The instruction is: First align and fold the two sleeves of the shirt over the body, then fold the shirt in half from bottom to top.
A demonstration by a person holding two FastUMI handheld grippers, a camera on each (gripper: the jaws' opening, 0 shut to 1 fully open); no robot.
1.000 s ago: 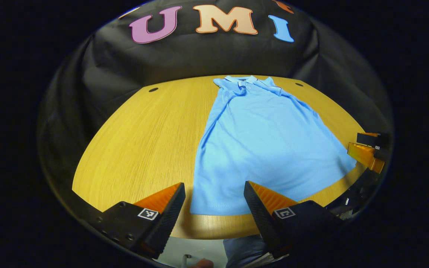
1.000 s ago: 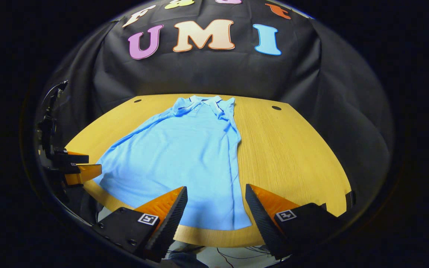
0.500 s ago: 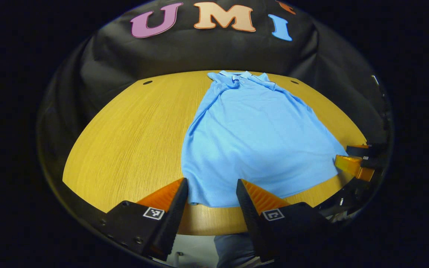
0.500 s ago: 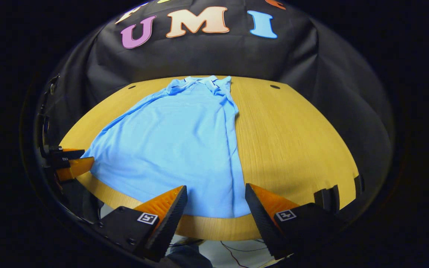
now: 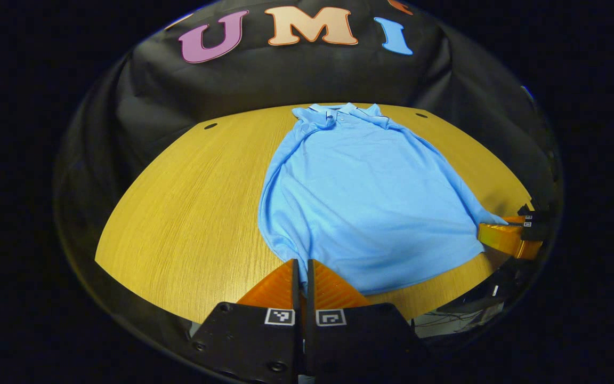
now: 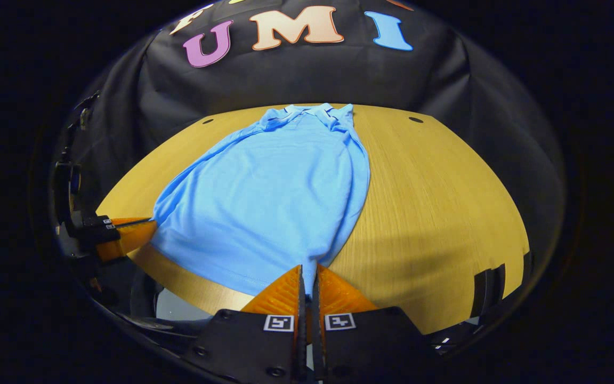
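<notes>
At the bottom centre of the left gripper view, the left gripper (image 5: 301, 269) is seen clenched on the lower left corner of the shirt (image 5: 360, 197), with both fingers pressed together over the hem. The shirt is spread flat on the wooden table (image 5: 179, 213), collar toward the top of the frame and hem toward the bottom. No sleeves are seen projecting past its sides, so the sleeve folds are judged to be done. The hem corner is held low so that, in all likelihood, the bottom edge can be carried up to the collar. At the right edge of the frame, the right gripper (image 5: 504, 237) is seen closed on the opposite hem corner.

At the bottom centre of the right gripper view, the right gripper (image 6: 308, 277) is shown clamped on the lower right corner of the shirt (image 6: 275, 197). At the left edge, the left gripper (image 6: 126, 234) is seen at the other corner. Both corners are gripped together so that the hem is kept straight during the fold.
</notes>
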